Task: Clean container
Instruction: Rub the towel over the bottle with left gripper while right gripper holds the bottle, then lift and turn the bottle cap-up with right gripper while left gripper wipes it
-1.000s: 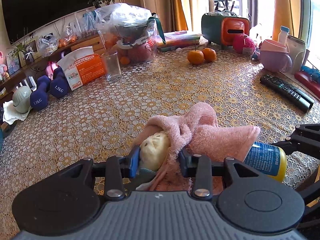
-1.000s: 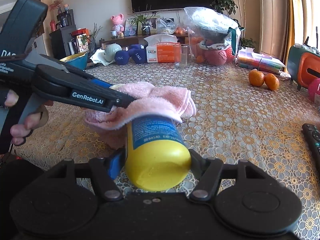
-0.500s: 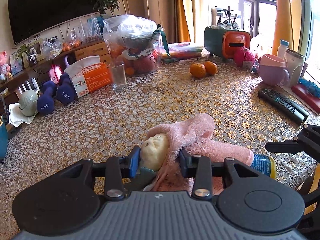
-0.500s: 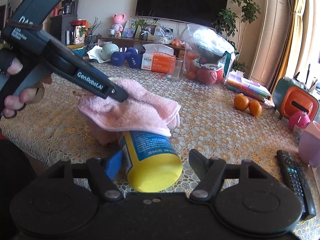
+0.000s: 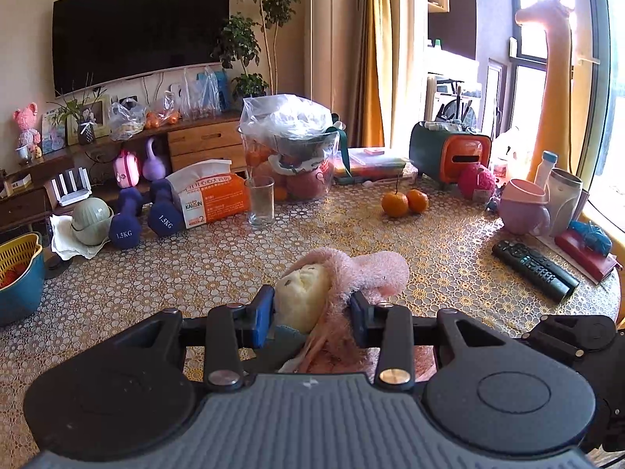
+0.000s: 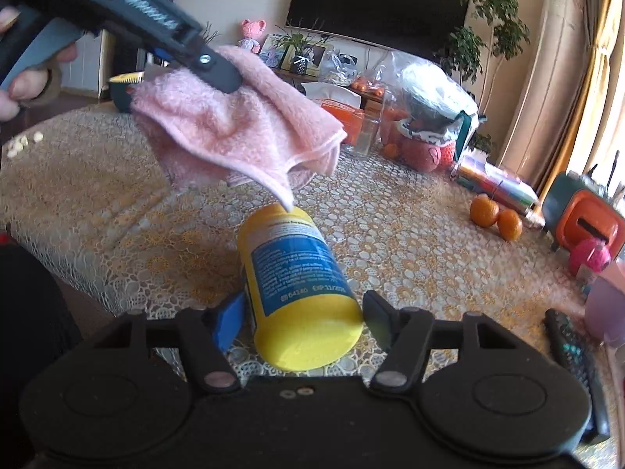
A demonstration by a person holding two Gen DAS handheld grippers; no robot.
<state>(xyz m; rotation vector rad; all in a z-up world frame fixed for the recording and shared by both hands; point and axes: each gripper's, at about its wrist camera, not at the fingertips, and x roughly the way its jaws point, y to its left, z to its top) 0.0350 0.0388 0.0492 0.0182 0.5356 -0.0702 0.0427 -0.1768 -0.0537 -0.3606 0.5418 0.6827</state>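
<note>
A yellow container [image 6: 297, 273] with a blue label lies tilted between the fingers of my right gripper [image 6: 302, 316], which is shut on its near end above the table. In the right wrist view my left gripper [image 6: 218, 70] is up at the left, shut on a pink cloth [image 6: 234, 129]. The cloth hangs above the container, and only one corner of it reaches the far end. The left wrist view shows the same pink cloth [image 5: 351, 273], with a cream patch, bunched in the left gripper [image 5: 310, 312]. There the container is hidden.
The round table [image 5: 195, 265] has a lace cover. On it are a remote [image 5: 535, 269] at the right, two oranges [image 5: 404, 203], a glass [image 5: 261, 201], a tissue box [image 5: 213, 199], dumbbells [image 5: 144, 219] and a purple mug [image 5: 521, 211]. A blue basket [image 5: 19, 273] stands at the left edge.
The left gripper has lifted the pink cloth up and off the container, whose far end is now uncovered. The right gripper still holds the container.
</note>
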